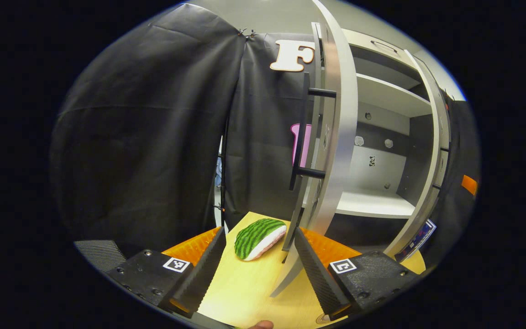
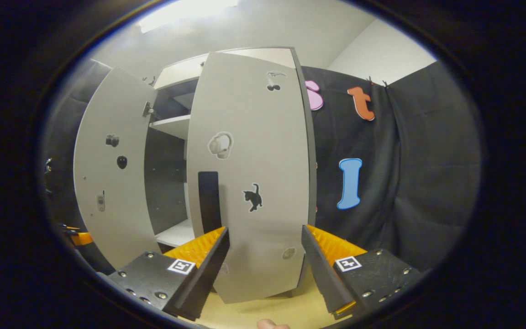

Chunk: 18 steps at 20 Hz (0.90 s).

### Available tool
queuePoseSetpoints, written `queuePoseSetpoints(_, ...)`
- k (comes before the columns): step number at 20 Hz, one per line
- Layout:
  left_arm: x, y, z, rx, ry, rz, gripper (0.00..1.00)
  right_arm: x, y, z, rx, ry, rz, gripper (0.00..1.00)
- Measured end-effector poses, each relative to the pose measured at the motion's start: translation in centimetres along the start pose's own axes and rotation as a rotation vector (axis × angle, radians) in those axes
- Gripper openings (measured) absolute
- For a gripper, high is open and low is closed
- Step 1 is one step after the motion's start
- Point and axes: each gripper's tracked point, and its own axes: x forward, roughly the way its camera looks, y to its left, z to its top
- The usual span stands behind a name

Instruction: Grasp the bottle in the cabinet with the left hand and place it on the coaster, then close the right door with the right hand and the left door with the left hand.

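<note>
The right gripper [image 2: 265,265] hovers with fingers apart, empty, facing the outer face of the half-open right door [image 2: 249,183], which stands upright just beyond its tips. The left gripper [image 1: 258,269], fingers also apart, sits beside the left door [image 1: 331,137]'s edge; shelves look bare, bottle not visible.

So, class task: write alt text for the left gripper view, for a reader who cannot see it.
An open claw points at the edge of an open white cabinet door with a black bar handle. Beyond it, the cabinet's white shelves look bare, and a green striped watermelon-slice toy lies on the wooden table.
</note>
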Motion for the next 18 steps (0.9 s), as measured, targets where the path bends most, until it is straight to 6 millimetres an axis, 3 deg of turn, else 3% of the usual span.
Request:
queuePoseSetpoints(10,0.4,-0.3,0.1,0.006,-0.004,-0.036,0.92,0.6,-1.0,-1.0,0.024,0.017,-0.002,0.96)
queuePoseSetpoints(17,0.6,-0.7,-0.2,0.007,-0.009,-0.054,0.95,0.5,-1.2,-1.1,0.024,0.019,0.01,0.96)
queuePoseSetpoints(18,0.5,-0.9,-0.3,0.006,-0.009,-0.058,0.89,0.5,-1.3,-1.2,0.021,0.021,0.01,0.96)
